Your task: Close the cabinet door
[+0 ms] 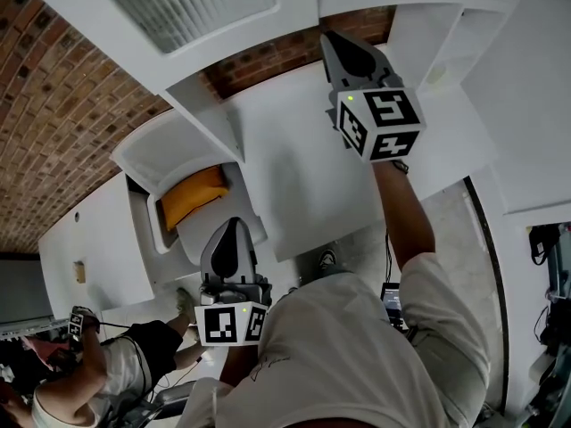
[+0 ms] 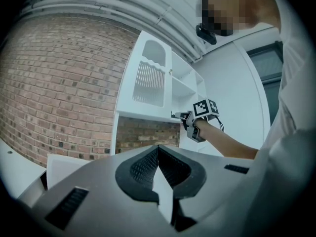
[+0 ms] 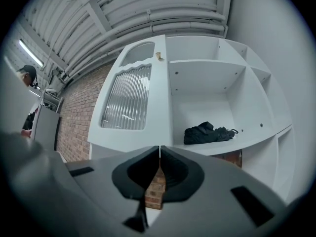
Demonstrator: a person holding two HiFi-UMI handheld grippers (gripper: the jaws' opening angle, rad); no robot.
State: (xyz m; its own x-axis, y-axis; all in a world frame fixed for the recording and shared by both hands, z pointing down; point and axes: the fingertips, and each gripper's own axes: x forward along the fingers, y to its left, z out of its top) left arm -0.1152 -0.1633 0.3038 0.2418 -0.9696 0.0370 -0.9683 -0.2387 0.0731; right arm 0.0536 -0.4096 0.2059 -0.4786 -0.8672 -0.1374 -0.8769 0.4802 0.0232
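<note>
The white cabinet door (image 3: 131, 100) has a ribbed glass panel and a small knob (image 3: 159, 55) near its top corner. It stands swung open beside the open shelves (image 3: 207, 68). The door also shows in the left gripper view (image 2: 148, 80) and in the head view (image 1: 192, 7). My right gripper (image 1: 337, 41) is raised at arm's length, shut and empty, its tip close to the door's lower edge (image 2: 163, 116); contact cannot be told. In its own view, the right gripper (image 3: 159, 149) has its jaws together. My left gripper (image 1: 234, 228) hangs lower, shut on nothing (image 2: 158, 149).
A black cloth bundle (image 3: 207, 132) lies on a cabinet shelf. A brick wall (image 1: 53, 105) runs behind the cabinet. A white rounded seat holds a yellow cushion (image 1: 192, 194). Another person (image 1: 98, 364) is at the lower left.
</note>
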